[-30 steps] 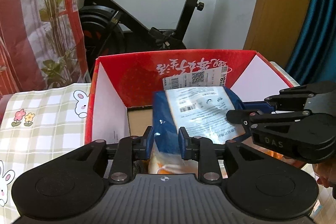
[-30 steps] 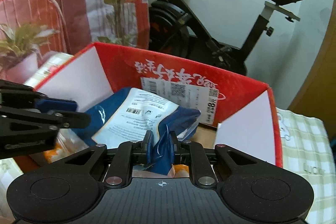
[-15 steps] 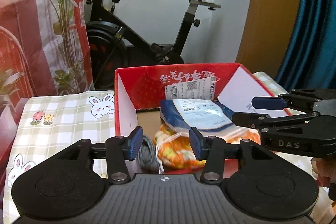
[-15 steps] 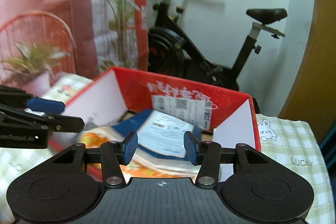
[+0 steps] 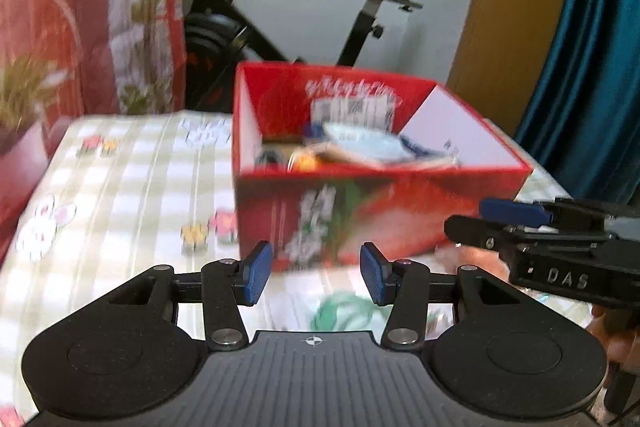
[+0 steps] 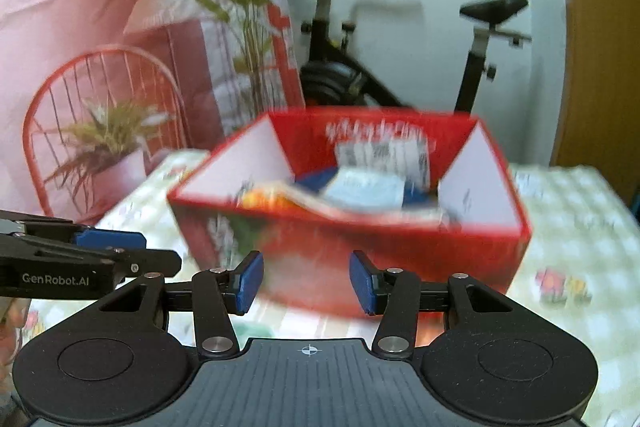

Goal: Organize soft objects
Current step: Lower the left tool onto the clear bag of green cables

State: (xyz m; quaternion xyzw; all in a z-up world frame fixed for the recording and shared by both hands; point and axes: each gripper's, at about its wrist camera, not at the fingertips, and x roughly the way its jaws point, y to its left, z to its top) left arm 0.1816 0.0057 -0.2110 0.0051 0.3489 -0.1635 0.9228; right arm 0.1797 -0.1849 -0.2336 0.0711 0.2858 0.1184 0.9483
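Note:
A red cardboard box [image 5: 360, 215] [image 6: 400, 251] stands on the checked tablecloth. Inside it lie a blue packet with a white label [image 5: 360, 143] [image 6: 364, 189] and an orange-patterned soft packet [image 5: 308, 159] [image 6: 268, 197]. My left gripper [image 5: 316, 273] is open and empty, a little in front of the box's near wall. My right gripper [image 6: 306, 281] is also open and empty, likewise short of the box. Each gripper shows from the side in the other's view. A green-printed soft item [image 5: 344, 315] lies on the cloth just under the left gripper. Both views are blurred by motion.
The checked tablecloth [image 5: 120, 187] with rabbit and flower prints covers the table. An exercise bike [image 5: 320, 27] stands behind the box against a white wall. A potted plant [image 6: 112, 147] and a red wire chair [image 6: 100, 99] sit at the left. A blue curtain [image 5: 592, 47] hangs at the right.
Both grippers let go of the blue packet, opened, and pulled back out of the box. The packet now rests in the box, which looks smaller and farther away.

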